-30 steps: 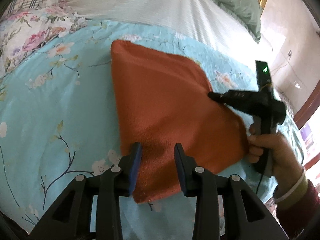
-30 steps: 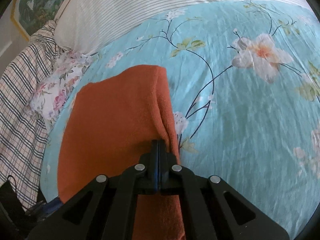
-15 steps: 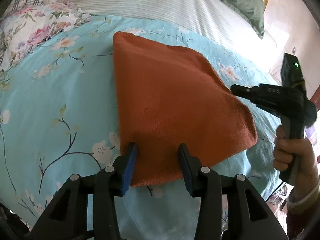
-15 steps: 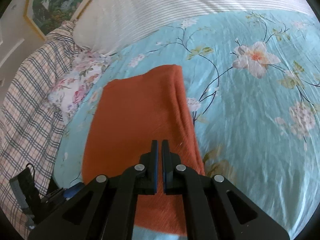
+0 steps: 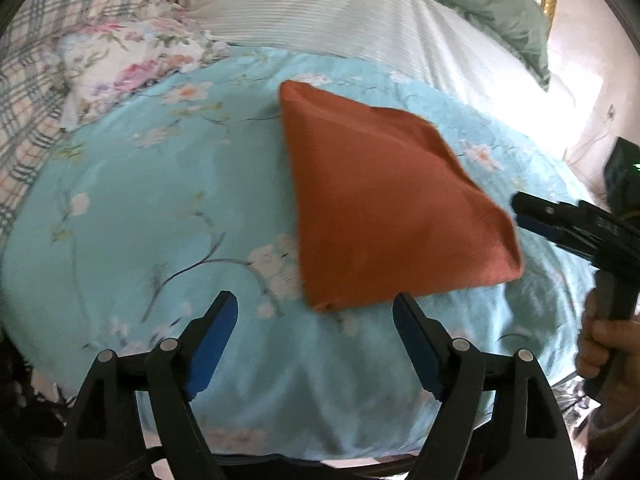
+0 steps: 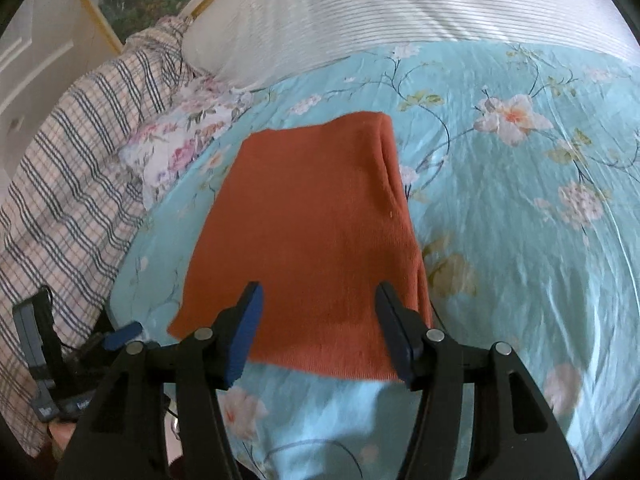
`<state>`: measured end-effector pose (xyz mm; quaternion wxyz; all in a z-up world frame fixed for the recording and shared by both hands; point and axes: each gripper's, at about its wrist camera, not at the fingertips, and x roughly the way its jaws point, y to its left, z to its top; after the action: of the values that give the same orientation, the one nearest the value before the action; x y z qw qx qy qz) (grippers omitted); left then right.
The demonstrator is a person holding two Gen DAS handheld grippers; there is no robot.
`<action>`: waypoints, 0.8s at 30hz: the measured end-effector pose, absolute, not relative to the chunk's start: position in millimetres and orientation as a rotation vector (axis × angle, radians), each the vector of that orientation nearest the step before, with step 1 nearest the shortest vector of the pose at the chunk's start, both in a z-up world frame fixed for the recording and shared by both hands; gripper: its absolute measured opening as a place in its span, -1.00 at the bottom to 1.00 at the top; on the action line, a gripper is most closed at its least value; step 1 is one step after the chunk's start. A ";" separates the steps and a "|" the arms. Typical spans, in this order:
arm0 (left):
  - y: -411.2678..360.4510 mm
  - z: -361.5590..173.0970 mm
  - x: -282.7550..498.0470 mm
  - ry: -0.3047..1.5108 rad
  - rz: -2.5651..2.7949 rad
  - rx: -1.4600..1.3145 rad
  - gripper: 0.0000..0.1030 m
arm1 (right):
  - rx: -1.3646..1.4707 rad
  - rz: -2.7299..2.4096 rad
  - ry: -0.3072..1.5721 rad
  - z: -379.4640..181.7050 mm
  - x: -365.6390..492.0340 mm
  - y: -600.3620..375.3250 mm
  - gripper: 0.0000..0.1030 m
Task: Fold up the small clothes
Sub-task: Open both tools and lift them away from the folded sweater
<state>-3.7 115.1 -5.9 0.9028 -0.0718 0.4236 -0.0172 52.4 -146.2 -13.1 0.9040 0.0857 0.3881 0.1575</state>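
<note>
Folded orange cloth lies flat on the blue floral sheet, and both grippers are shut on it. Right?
Not quite. The cloth does lie folded on the sheet, but both wrist views show the left gripper and right gripper open, holding nothing.

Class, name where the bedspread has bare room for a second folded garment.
Bare bedspread lies right of the orange cloth, below the striped pillow. Left of the cloth is tighter: the floral pillow and plaid blanket crowd it.
</note>
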 end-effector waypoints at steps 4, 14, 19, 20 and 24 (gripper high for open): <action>119.7 -9.4 -10.6 0.890 0.001 -0.123 0.56 | 0.126 0.311 0.815 -19.6 40.7 -143.0 0.16; 111.0 -6.4 -10.4 0.905 0.042 -0.036 0.57 | 0.066 0.276 0.820 -22.9 17.2 -149.8 0.33; 106.4 -0.2 -9.9 0.906 0.066 0.007 0.59 | 0.053 0.289 0.829 -24.6 11.7 -146.6 0.50; 105.2 0.7 -9.5 0.910 0.075 0.016 0.59 | 0.051 0.293 0.830 -24.8 10.9 -145.2 0.51; 105.2 5.4 -9.6 0.909 0.087 0.033 0.59 | 0.034 0.306 0.829 -22.5 8.6 -139.2 0.52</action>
<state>-9.6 105.2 5.4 0.8975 0.0161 0.4387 0.0421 8.6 -139.2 -22.5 0.9038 0.0163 0.4011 0.1481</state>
